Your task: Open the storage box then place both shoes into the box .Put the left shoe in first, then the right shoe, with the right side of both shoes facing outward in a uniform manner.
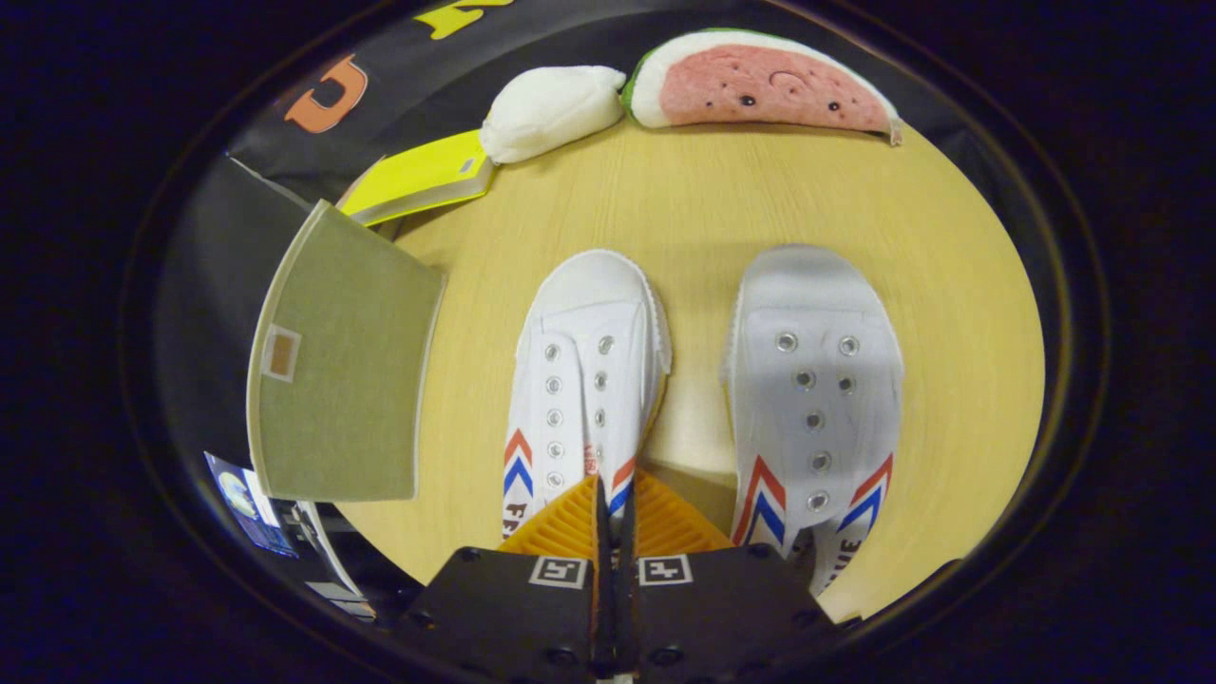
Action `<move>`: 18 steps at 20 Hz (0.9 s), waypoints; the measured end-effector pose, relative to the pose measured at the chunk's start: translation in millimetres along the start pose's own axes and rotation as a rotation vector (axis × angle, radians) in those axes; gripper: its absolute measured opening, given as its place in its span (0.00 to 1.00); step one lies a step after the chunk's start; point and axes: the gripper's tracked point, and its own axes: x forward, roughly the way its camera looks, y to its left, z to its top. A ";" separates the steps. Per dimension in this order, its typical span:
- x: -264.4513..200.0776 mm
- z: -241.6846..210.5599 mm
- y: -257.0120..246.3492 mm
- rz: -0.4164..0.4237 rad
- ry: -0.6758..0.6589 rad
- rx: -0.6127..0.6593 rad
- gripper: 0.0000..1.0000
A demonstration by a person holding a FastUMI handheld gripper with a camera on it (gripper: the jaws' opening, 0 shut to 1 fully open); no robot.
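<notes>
the camera rides on the gripper (615, 518), looks down, close above two shoes (587, 380) on the table (703, 199).

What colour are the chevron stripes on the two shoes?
Red and blue, on both white shoes: left shoe, right shoe, in the gripper view.

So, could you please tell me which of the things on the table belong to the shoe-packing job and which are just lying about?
For the job:
- left-hand white shoe, gripper fingers closed against its side
- right-hand white shoe
- storage box, beside the left-hand shoe

Lying about:
- watermelon plush
- white plush
- yellow book
</notes>
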 end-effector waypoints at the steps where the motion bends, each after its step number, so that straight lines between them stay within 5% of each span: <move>1: -4.1 -0.3 0.6 0.005 -0.008 0.011 0.06; 18: -166.7 27.7 161.7 0.184 -0.254 -0.016 0.05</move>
